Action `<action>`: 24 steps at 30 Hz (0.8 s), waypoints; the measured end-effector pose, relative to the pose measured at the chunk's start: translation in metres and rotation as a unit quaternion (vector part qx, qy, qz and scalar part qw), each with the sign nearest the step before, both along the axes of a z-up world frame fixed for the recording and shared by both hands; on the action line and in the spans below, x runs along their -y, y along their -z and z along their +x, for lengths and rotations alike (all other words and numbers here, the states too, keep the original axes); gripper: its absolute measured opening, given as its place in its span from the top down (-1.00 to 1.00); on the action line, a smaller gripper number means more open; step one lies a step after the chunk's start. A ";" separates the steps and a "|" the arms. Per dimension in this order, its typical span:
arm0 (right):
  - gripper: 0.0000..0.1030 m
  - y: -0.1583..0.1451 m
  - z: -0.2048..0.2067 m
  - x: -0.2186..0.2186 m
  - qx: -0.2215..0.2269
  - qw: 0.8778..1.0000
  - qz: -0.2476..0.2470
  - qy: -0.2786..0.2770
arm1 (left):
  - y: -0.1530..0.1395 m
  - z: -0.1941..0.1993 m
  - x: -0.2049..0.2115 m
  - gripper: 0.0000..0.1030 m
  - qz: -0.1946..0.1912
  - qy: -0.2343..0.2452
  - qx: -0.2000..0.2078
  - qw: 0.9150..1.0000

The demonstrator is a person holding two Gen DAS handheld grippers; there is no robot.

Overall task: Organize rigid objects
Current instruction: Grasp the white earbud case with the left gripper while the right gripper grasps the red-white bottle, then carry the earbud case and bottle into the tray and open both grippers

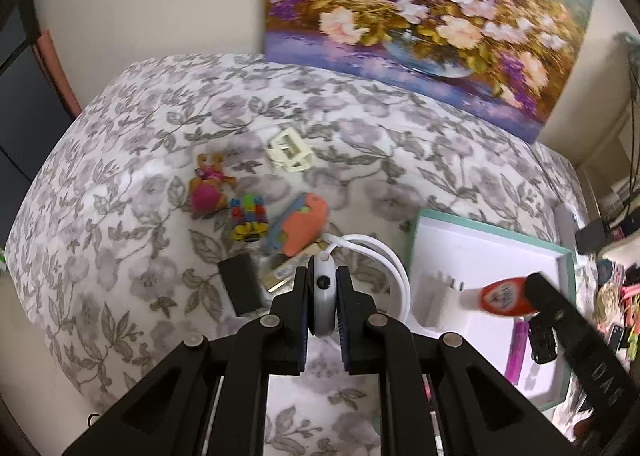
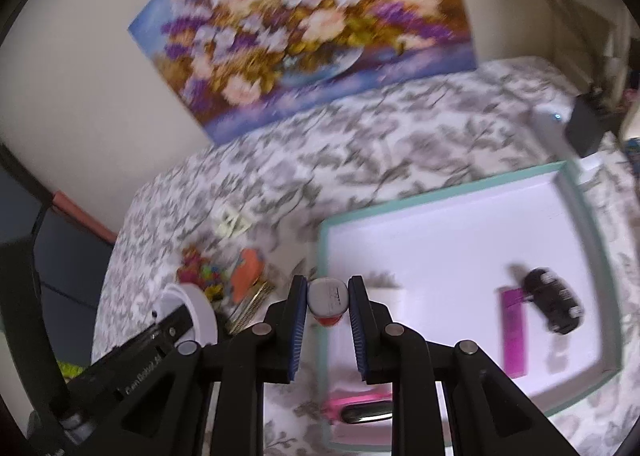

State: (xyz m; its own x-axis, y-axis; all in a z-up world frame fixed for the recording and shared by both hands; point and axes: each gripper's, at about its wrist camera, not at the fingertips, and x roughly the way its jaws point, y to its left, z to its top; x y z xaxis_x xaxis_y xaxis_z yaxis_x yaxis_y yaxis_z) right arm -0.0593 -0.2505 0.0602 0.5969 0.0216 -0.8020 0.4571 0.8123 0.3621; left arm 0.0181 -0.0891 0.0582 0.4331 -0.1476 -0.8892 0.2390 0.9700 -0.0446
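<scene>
My left gripper is shut on a round white-grey puck whose white cable loops off to the right, held above the floral bedspread. My right gripper is shut on a small orange-red bottle with a pale cap, over the left edge of the white tray with a teal rim. The left wrist view shows the same bottle above the tray. Inside the tray lie a white plug, a purple stick and a black toy car.
Left of the tray, on the bedspread, lie a pink-orange figure, a coloured block toy, an orange-blue toy, a cream plastic piece and a black block. A flower painting leans on the wall. Clutter lies beyond the bed's right edge.
</scene>
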 end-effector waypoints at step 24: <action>0.56 0.031 -0.043 0.115 -0.057 0.985 -0.041 0.158 | 0.048 -0.035 0.145 0.75 0.051 0.140 -0.019 0.989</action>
State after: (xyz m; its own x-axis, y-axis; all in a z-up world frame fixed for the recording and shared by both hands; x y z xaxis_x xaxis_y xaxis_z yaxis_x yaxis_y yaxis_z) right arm -0.1025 -0.3652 0.0292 0.4698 -0.2187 -0.8553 0.7254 0.6477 0.2328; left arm -0.0166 -0.2336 0.0105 0.3545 -0.1667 -0.9201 0.4997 0.8655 0.0357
